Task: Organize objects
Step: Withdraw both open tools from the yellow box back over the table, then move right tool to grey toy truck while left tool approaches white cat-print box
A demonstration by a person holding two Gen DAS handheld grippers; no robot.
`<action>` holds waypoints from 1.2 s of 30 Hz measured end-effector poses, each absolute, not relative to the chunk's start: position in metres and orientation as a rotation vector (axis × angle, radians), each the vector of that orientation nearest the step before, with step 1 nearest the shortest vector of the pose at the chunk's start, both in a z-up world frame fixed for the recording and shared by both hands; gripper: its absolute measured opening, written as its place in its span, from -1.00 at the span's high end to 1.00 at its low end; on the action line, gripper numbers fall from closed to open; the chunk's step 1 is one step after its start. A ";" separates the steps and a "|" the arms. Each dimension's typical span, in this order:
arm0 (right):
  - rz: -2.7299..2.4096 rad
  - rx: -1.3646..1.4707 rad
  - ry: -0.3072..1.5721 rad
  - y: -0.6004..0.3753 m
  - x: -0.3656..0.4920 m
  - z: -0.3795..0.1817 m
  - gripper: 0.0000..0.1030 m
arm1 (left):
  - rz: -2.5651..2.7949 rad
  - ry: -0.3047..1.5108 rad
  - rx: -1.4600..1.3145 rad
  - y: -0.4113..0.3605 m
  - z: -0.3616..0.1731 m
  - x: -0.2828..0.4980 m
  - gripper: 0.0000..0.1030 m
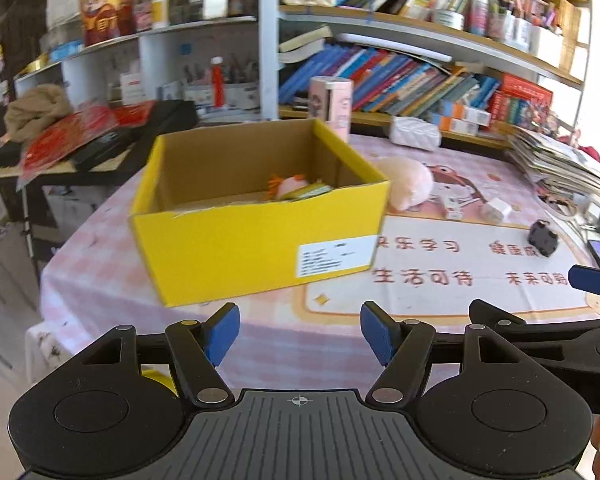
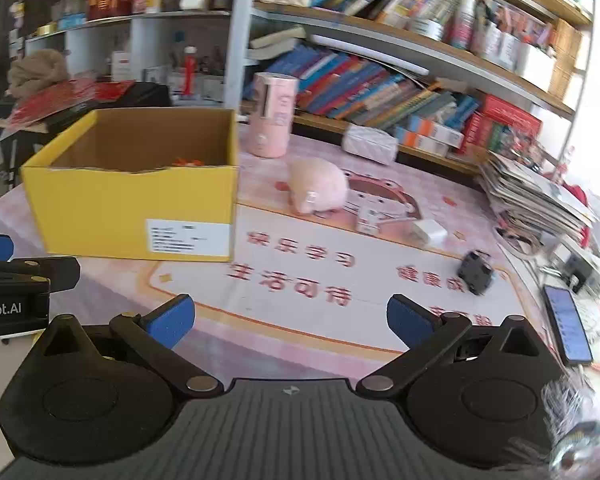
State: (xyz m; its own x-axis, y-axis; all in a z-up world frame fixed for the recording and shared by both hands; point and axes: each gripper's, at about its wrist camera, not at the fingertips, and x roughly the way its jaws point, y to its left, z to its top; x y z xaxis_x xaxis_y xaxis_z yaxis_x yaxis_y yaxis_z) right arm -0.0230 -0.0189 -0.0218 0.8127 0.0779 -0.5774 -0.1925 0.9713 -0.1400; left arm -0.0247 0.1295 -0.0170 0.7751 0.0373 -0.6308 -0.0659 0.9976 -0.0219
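While both tools hang over the near table edge with nothing between their blue pads, the left gripper stands part-spread and empty, and the right gripper is spread wider, also empty. Going left to right on the pink checked tablecloth: open yellow cardboard box with a few small items already inside, tall pink cylinder canister just behind its right corner, soft pink plush toy near the box's right side, small white plastic block, small black boxy gadget, dark smartphone at the far right edge. The plush is probably light and squashy; pinch it across the middle. Block and gadget look rigid and light; grip their flat sides. The phone looks slippery and fragile; take it by the long edges.
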 end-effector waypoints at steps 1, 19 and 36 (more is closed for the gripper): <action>0.134 -0.190 0.606 -0.024 -0.022 -0.022 -1.00 | 0.048 0.681 -0.040 0.126 -0.017 -0.022 -0.32; 0.065 -0.171 0.637 -0.104 0.048 -0.022 -1.00 | -0.008 0.702 -0.033 0.051 -0.019 0.053 -0.33; 0.035 -0.143 0.701 -0.184 0.135 -0.037 -1.00 | 0.028 0.756 -0.059 -0.015 -0.036 0.124 -0.33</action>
State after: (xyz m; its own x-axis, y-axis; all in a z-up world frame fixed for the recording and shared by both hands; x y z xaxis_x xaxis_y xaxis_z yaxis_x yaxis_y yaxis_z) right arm 0.1350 -0.1845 -0.0369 0.7641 -0.0159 -0.6449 -0.0798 0.9897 -0.1190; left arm 0.1241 -0.0151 -0.0359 0.7271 0.0045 -0.6865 -0.0470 0.9980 -0.0432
